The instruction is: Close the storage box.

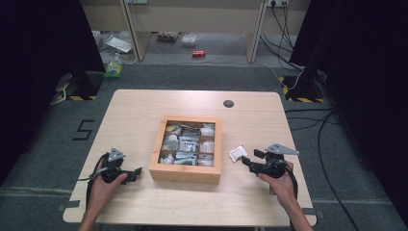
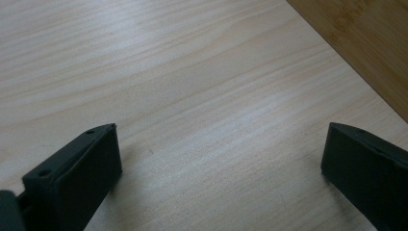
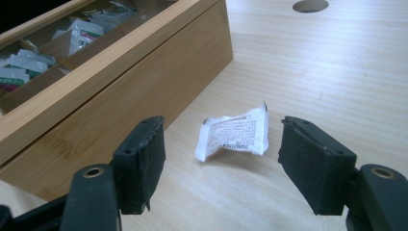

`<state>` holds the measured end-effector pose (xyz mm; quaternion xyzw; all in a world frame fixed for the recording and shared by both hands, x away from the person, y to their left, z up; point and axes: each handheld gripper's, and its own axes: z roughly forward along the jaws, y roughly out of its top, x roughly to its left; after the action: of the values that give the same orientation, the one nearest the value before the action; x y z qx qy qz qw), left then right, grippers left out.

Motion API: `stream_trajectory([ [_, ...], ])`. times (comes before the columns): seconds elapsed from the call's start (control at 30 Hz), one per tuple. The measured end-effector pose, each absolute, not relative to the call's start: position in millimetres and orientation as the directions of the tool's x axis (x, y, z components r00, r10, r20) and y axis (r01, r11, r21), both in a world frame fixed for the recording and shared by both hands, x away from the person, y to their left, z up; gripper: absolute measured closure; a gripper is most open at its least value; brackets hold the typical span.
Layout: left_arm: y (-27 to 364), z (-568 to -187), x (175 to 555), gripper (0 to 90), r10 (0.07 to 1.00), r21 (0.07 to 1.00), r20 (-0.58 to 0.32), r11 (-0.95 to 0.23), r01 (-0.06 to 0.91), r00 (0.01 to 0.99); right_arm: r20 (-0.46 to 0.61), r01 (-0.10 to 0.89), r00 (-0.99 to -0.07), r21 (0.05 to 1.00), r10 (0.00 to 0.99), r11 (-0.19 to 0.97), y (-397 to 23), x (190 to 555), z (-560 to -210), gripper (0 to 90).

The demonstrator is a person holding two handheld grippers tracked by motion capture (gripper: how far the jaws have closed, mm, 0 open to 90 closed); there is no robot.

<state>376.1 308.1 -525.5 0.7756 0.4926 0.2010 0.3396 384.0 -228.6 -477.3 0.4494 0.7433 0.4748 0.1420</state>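
A wooden box (image 1: 185,174) with a clear top and several compartments of small packets sits mid-table. To its right a crumpled white packet (image 1: 237,153) lies loose on the table. My right gripper (image 1: 248,159) rests just near side of it, jaws pointing at it. In the right gripper view the packet (image 3: 234,137) lies on the wood ahead of the open right gripper (image 3: 222,126), touching neither pad, with the box wall (image 3: 144,72) at the left. My left gripper (image 1: 136,173) sits left of the box; the left gripper (image 2: 222,129) stands open over bare wood, the box (image 2: 365,43) at the upper right.
A dark round cable hole (image 1: 228,103) marks the table's far side, right of centre. Beyond the table, the floor holds a red can (image 1: 198,53), a green bag (image 1: 113,70) and cables. Black stands with striped feet flank both far corners.
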Motion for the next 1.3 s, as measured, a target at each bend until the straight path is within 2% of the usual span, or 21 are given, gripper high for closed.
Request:
stream_trajectory([
  [0.7,308.1,-525.5,376.1,0.0,0.901,0.725,-0.023,-0.284,0.628,0.434,0.195,0.578,-0.553,0.790,0.810,0.204,-220.5,372.8,-491.5,29.2],
  [0.93,308.1,-525.5,376.1,0.0,0.901,0.725,-0.023,-0.284,0.628,0.434,0.158,0.580,-0.561,0.776,0.813,0.250,-222.8,365.1,-498.7,27.7],
  [1.07,308.1,-525.5,376.1,0.0,0.901,0.725,-0.023,-0.284,0.628,0.434,0.105,0.565,-0.568,0.771,0.817,0.294,-224.9,360.6,-500.5,24.0],
  [1.3,308.1,-525.5,376.1,0.0,0.901,0.725,-0.023,-0.284,0.627,0.434,0.084,0.566,-0.566,0.763,0.820,0.312,-226.9,357.3,-503.2,18.0],
])
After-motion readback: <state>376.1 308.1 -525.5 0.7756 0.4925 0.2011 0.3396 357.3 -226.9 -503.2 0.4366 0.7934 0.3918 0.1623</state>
